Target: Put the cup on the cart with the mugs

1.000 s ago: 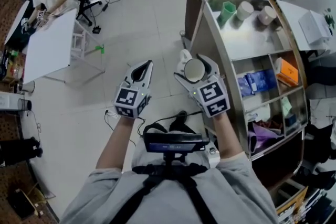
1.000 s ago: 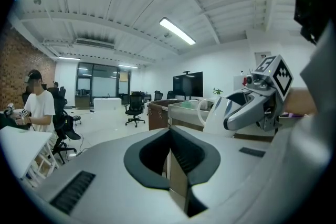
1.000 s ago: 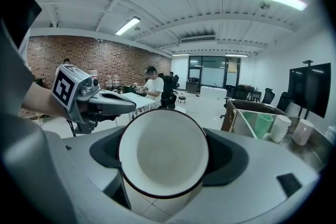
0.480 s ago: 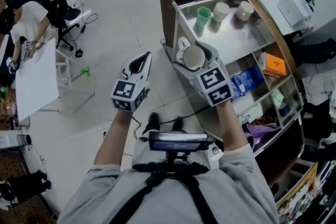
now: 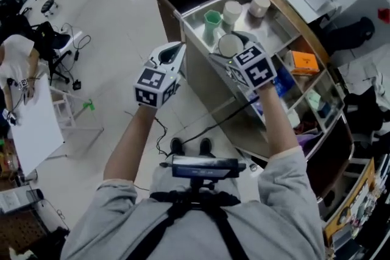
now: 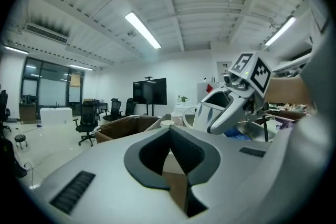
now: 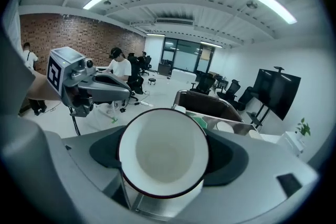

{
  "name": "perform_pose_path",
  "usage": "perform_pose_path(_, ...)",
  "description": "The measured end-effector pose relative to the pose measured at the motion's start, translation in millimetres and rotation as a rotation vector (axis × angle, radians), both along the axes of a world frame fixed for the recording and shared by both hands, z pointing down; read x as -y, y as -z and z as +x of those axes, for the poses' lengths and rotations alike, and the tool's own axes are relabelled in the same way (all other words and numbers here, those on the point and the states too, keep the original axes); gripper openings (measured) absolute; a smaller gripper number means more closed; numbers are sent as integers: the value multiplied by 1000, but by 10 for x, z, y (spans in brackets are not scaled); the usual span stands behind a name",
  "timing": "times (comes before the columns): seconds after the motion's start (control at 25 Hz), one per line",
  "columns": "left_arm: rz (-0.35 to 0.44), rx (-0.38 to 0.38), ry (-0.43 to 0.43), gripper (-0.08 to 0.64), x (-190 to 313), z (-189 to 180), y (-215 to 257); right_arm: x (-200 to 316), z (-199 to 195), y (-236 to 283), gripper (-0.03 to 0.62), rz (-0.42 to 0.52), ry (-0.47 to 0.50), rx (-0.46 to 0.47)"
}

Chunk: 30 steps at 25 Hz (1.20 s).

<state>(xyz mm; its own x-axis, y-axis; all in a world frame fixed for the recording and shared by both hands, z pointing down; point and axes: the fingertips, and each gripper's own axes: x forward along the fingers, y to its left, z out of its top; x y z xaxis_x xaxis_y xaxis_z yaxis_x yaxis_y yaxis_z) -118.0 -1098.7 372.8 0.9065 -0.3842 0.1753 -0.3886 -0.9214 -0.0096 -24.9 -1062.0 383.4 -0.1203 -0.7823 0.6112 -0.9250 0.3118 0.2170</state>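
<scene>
The cart is being faced from its long side, its steel top shelf carrying a green mug, a white mug and a beige mug in a row. The right gripper is being held over the near part of that shelf, jaws spread wide and clamped on the sides of the white cup. The left gripper is being held just beside the cart's edge, jaws pressed together on nothing. The set-down is judged to be the step in hand. To do it well, the cup should be brought upright, lowered onto bare steel just beside the green mug without nudging it, and released only once its base is resting flat. The cup's place among the three is being given by the head view alone, though its height above the shelf is not. Only in the right gripper view are the cup's empty inside and dark rim being shown, with the green mug peeking past that rim. The meeting of the left jaws is being shown only in the left gripper view.
</scene>
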Motion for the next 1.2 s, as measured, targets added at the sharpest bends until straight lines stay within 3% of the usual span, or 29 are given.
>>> perform_pose_path(0.2, 18, 0, -52, 2, 68, 277, 41, 201, 325, -155, 417, -76, -53, -11)
perform_pose_path(0.48, 24, 1, -53, 1, 209, 504, 46, 451, 639, -439, 418, -182, -89, 4)
perform_pose_path(1.2, -3, 26, 12, 1, 405, 441, -151, 663, 754, -1108, 418, -327, -49, 40)
